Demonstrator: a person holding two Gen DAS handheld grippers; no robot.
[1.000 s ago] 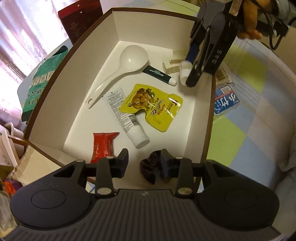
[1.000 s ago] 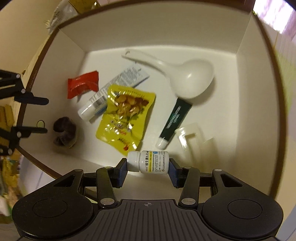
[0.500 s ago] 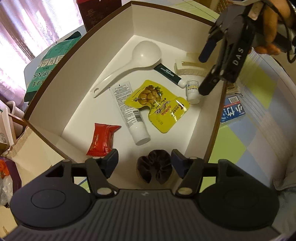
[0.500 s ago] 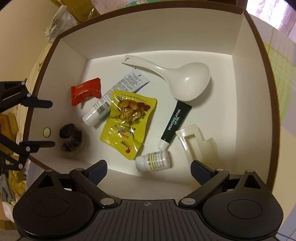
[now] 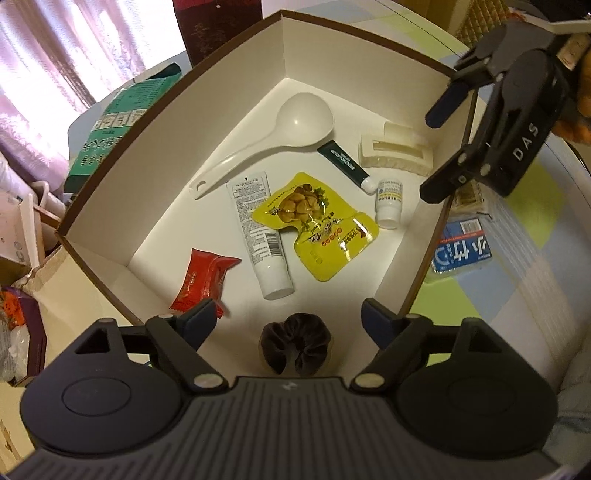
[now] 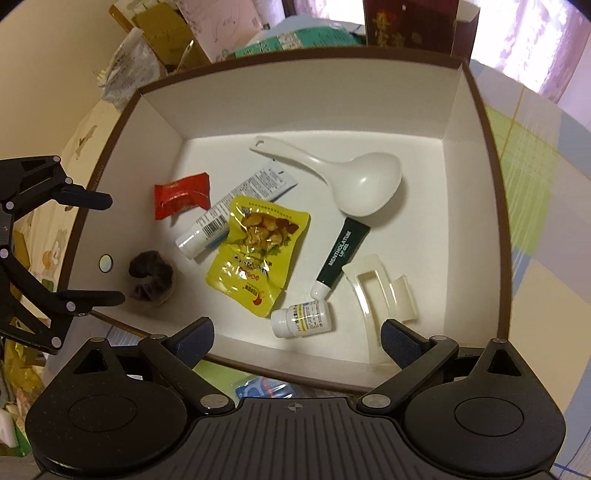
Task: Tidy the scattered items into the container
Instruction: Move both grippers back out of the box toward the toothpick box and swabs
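The white box with a brown rim holds a white spoon, a white tube, a yellow snack pouch, a red packet, a dark green tube, a cream hair claw, a small white pill bottle and a dark scrunchie. My left gripper is open above the scrunchie. My right gripper is open and empty above the box's near rim, over the bottle.
A blue packet lies on the checked cloth outside the box. A green carton and a dark red box stand beyond the far rim. Paper bags and clutter lie at the side.
My right gripper opened and let the pill bottle drop into the box, then drew back. My left gripper opened off the scrunchie, which now lies in the box, and rose.
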